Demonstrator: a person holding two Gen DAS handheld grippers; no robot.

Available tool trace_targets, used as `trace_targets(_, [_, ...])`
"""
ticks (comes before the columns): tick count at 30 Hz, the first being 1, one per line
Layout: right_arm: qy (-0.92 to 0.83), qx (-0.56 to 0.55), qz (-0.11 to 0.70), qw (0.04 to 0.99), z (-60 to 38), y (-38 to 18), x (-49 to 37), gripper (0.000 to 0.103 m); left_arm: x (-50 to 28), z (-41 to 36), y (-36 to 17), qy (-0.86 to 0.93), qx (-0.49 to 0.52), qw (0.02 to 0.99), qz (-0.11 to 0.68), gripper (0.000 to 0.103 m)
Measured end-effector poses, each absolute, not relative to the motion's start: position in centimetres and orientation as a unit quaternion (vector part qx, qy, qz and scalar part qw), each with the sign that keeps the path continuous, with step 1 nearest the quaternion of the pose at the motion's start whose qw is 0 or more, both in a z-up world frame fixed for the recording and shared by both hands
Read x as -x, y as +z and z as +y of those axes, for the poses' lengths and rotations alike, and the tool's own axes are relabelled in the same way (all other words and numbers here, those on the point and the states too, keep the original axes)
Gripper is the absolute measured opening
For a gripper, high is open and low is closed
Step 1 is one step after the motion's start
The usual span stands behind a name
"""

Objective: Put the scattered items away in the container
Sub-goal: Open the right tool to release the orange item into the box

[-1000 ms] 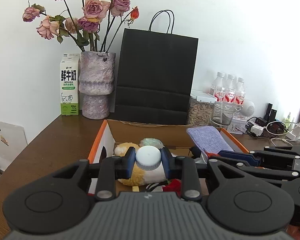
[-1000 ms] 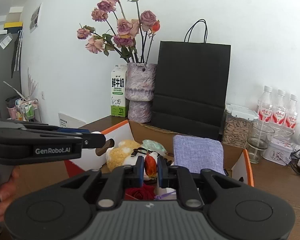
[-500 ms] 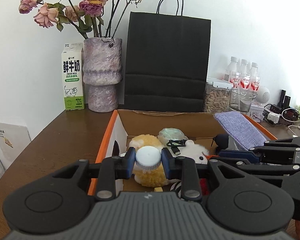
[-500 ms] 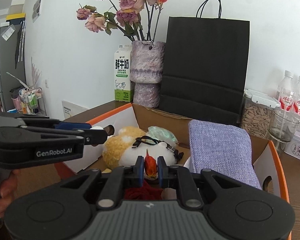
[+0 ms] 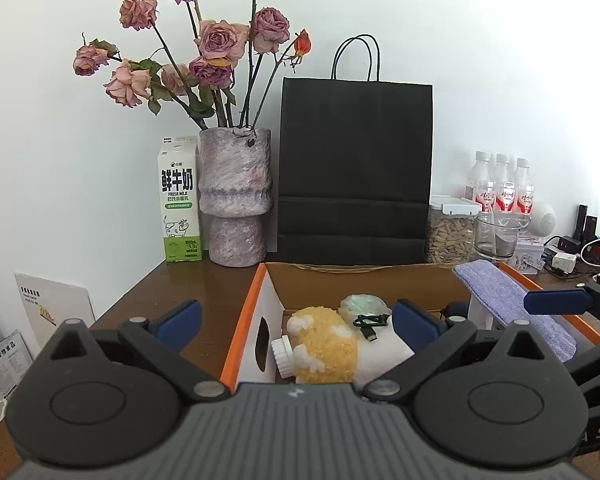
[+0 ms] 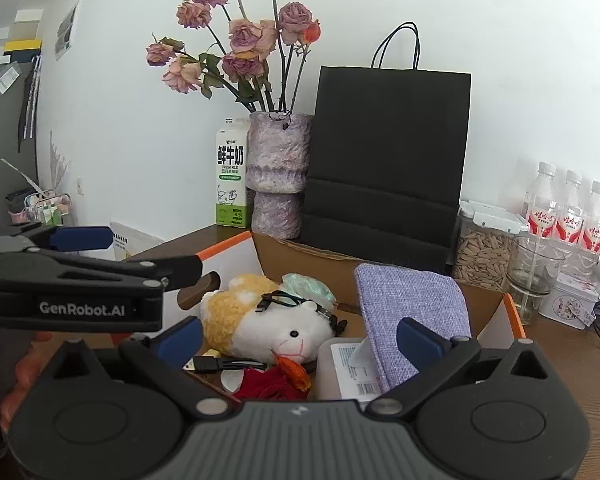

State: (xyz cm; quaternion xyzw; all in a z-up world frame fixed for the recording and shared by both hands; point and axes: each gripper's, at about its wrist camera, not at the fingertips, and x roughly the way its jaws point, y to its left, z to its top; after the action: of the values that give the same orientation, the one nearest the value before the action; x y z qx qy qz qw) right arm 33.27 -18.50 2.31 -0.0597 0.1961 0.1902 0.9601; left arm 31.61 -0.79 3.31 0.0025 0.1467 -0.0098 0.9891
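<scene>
Brown wooden desk (image 5: 168, 300) against a white wall; along its back edge stand a milk carton (image 5: 180, 204), a mottled purple vase of dried roses (image 5: 236, 196) and a black paper bag (image 5: 356, 168).

Left wrist view: I see my left gripper (image 5: 296, 322) with its jaws opening, blue pads spread wide, nothing pinched. Below them, inside the orange-edged cardboard box (image 5: 242, 320), a white ribbed bottle cap (image 5: 283, 357) lies against the box's left wall, touching the yellow-and-white plush toy (image 5: 328, 344). A black cable (image 5: 370, 324) rests on the plush. A lilac woven cloth (image 5: 504, 300) drapes over the box's right edge.

Right wrist view: my right gripper (image 6: 298, 336) also has its jaws opening, spread wide with nothing held. A small orange-red item (image 6: 294, 370) lies in the box (image 6: 514, 320) on a red fabric piece (image 6: 270, 386), just under the plush (image 6: 272, 326). The cloth (image 6: 412, 312) leans at the box's right side over a white labelled packet (image 6: 348, 368). The left gripper (image 6: 84, 280) hangs over the box's left edge.
</scene>
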Motion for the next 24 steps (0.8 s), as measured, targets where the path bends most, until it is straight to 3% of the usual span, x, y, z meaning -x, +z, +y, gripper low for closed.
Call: trace_targets(24, [0.133,0.054,0.182,0.973,-24.3,4.2,-26.9,0.103,-25.8,-3.5,5.3,-0.032,0.015,0.989,0.147,0.103])
